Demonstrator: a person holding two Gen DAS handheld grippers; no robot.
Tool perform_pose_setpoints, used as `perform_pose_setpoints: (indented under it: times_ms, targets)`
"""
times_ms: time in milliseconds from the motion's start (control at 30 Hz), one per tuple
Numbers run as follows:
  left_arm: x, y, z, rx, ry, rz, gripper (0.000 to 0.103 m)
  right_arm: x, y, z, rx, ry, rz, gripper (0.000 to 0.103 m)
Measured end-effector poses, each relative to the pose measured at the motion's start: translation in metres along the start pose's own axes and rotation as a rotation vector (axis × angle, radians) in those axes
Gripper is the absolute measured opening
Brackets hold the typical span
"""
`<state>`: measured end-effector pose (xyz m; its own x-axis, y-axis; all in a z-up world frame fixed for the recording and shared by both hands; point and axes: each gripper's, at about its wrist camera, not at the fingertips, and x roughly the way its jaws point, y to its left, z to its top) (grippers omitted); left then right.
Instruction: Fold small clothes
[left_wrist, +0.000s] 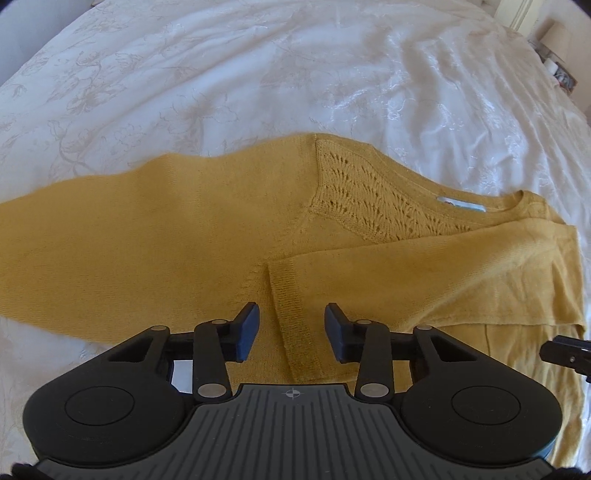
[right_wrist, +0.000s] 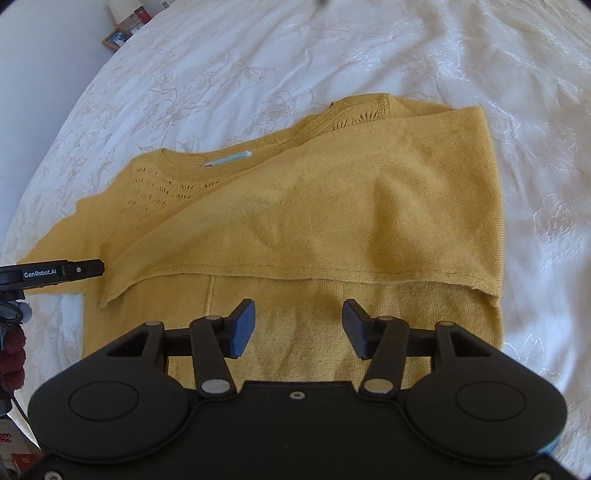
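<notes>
Sweater (left_wrist: 147, 236), mustard knit, lies flat on a white embroidered bedspread (left_wrist: 258, 74); bare bedspread runs wide from 9 through 12 to 3 o'clock. One sleeve (left_wrist: 424, 266) is folded across the body, its ribbed cuff (left_wrist: 291, 314) at 6 o'clock. Lace yoke (left_wrist: 369, 192) and neck label (left_wrist: 461, 205) sit toward 2 o'clock. Left gripper (left_wrist: 291, 332): jaws partly apart, straddling the cuff, pads clear. Right gripper (right_wrist: 298, 328): jaws moderately apart above the sweater's lower body, holding nothing.
</notes>
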<state>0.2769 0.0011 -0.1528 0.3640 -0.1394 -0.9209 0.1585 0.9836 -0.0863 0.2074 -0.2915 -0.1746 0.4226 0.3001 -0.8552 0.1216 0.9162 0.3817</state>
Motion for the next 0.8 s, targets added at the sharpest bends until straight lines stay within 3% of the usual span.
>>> perform_pose_setpoints:
  times_ms: [167,300,333,367,467,533,800]
  targets:
    - [0.015,-0.008,0.001,0.046,0.020,-0.032,0.031,0.001,-0.002,-0.001,0.010,0.009,0.007,0.059]
    - [0.025,-0.007,0.003,0.014,0.044,-0.023,0.024,0.000,-0.004,-0.003,0.015,0.010,0.013,0.059]
    - [0.024,-0.007,0.003,0.019,0.037,-0.012,0.012,-0.001,-0.003,-0.004,0.015,0.009,0.014,0.059]
    - [0.022,-0.008,0.003,0.033,0.017,-0.004,0.007,-0.001,-0.003,-0.004,0.014,0.009,0.014,0.059]
    - [0.004,-0.017,0.010,0.110,-0.095,0.092,0.007,-0.004,-0.004,-0.004,0.013,0.003,0.011,0.059]
    - [-0.002,-0.017,0.020,0.131,-0.125,0.112,0.007,-0.005,-0.004,-0.003,0.006,-0.006,-0.001,0.059]
    - [0.018,-0.003,0.031,0.090,-0.012,0.125,0.012,-0.003,-0.002,0.013,-0.014,-0.079,-0.029,0.060]
